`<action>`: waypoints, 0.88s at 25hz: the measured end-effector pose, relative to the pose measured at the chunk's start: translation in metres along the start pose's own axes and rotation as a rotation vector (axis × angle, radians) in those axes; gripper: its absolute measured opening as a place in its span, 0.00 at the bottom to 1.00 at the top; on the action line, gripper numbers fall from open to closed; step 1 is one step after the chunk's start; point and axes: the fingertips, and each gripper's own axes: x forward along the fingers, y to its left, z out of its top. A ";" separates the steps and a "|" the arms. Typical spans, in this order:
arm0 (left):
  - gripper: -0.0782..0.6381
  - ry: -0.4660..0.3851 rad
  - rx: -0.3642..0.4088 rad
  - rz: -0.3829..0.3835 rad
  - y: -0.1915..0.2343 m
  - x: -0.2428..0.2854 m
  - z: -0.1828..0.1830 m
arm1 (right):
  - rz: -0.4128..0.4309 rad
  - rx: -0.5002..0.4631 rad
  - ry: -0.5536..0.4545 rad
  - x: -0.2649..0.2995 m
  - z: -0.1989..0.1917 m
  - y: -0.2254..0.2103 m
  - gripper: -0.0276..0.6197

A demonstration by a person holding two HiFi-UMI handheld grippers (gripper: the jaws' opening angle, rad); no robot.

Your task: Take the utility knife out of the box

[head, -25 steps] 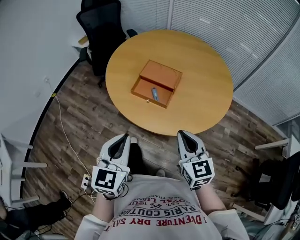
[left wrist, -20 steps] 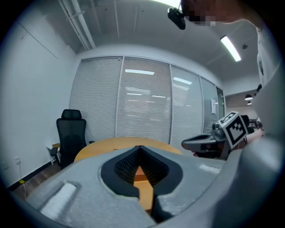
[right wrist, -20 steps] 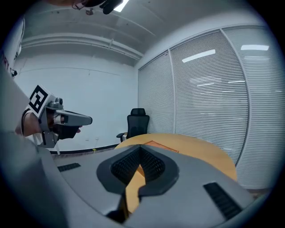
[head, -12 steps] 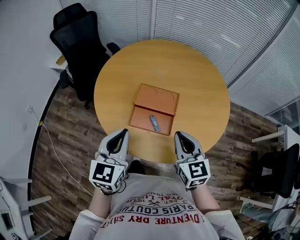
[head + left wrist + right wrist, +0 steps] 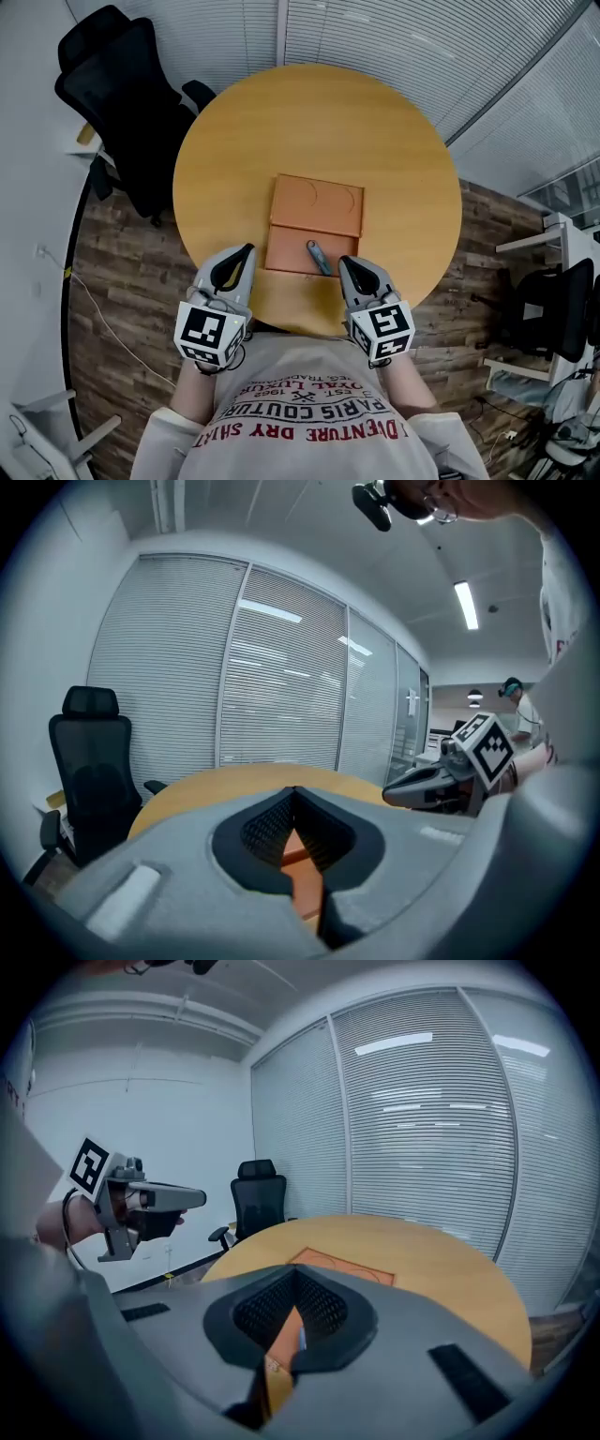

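Note:
An orange box [image 5: 315,225] lies open on the round wooden table [image 5: 319,122], its lid flat on the far side. A grey-blue utility knife [image 5: 319,257] rests in the box's near tray, toward its right side. My left gripper [image 5: 246,250] is over the table's near edge, just left of the tray, jaws shut and empty. My right gripper [image 5: 343,262] is shut too, its tip just right of the knife and apart from it. In the right gripper view the box lid [image 5: 347,1266] lies ahead and the left gripper [image 5: 173,1196] shows at left.
A black office chair [image 5: 122,103] stands at the table's far left. Another dark chair [image 5: 553,309] and white furniture stand on the right. Window blinds run behind the table. The floor is dark wood planks, with a cable at the left.
Both grippers have moved forward from over the floor to the table's near edge, ending on either side of the box's tray. The box now appears closer.

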 end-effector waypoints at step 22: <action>0.10 0.124 -0.114 -0.130 0.047 0.077 -0.064 | 0.082 -0.097 0.691 0.108 -0.143 -0.009 0.28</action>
